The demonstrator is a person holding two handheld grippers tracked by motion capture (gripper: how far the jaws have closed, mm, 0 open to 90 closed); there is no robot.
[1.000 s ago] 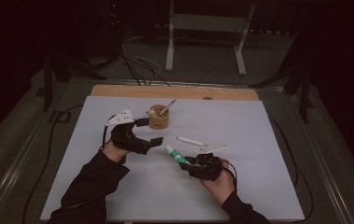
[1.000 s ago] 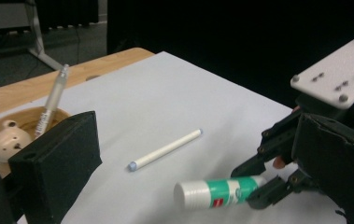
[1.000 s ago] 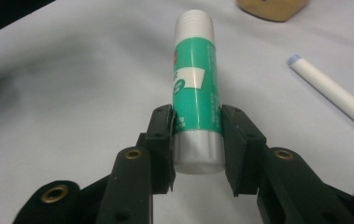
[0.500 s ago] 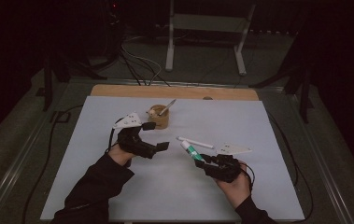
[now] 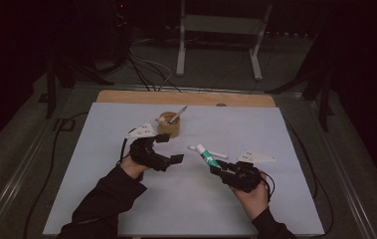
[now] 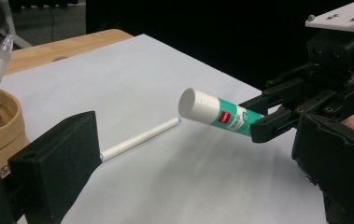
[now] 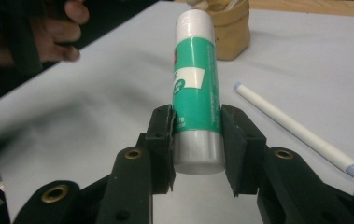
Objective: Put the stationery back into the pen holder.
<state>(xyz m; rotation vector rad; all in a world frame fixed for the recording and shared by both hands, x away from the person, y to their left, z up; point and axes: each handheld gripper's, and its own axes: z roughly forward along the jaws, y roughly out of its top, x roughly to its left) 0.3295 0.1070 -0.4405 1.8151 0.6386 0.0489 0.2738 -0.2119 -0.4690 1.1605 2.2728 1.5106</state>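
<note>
Starting at the left, the left gripper (image 5: 172, 148) hangs with fingers open and empty beside the tan cup (image 5: 168, 125). Right of it, the right gripper (image 5: 216, 168) pinches the glue stick (image 5: 207, 155) by its tail, lifted off the bench (image 5: 101, 164). That end-only grip could let it pivot loose, I reckon.

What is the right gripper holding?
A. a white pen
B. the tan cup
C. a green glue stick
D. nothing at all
C: the right gripper has its jaws pressed on both sides of the green glue stick, holding it by its lower end above the table, while the white pen lies loose on the table beside it.
</note>
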